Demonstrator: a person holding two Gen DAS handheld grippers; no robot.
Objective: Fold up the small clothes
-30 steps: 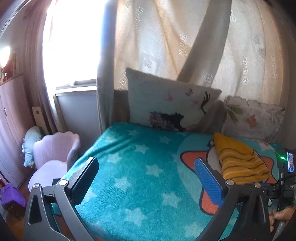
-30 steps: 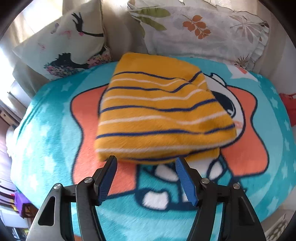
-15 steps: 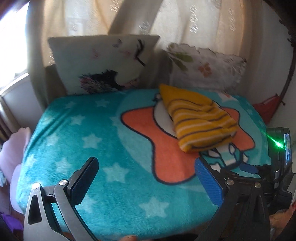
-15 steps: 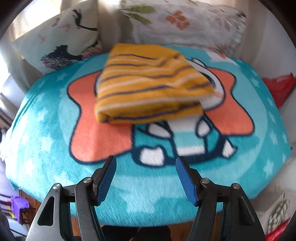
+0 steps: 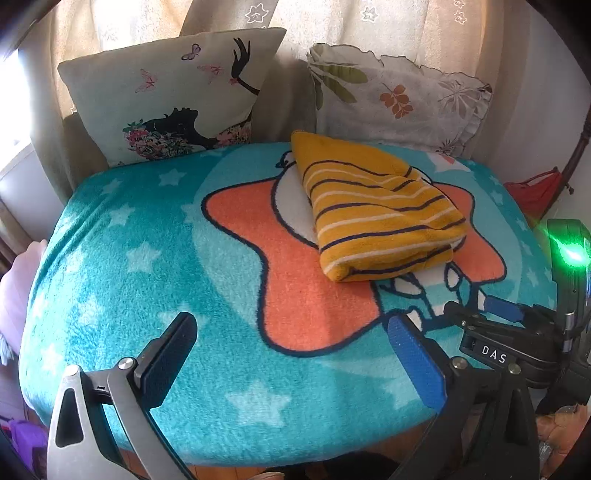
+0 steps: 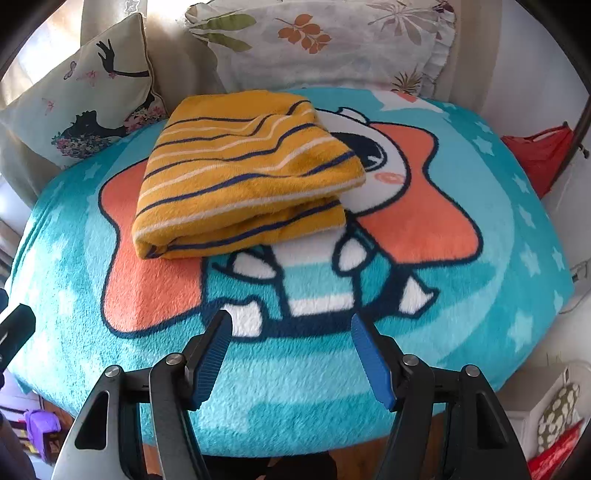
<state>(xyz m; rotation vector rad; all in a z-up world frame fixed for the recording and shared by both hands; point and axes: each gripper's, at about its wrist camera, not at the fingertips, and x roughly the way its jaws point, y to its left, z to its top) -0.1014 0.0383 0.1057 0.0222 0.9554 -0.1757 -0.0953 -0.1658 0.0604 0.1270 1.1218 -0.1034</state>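
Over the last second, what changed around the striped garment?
The left gripper swung from facing the curtain and window to looking down over the blanket. The right gripper backed away from the yellow striped garment, toward the blanket's near edge. Nothing was grasped or released. The garment stays folded in place; both grippers stay open and empty.

A home, likely a child's bedroom.
A teal cartoon blanket [image 5: 155, 236] covers a bed; two printed pillows [image 5: 173, 96] lean at its far edge against lace curtains [image 5: 424, 33], beside a sunlit window.
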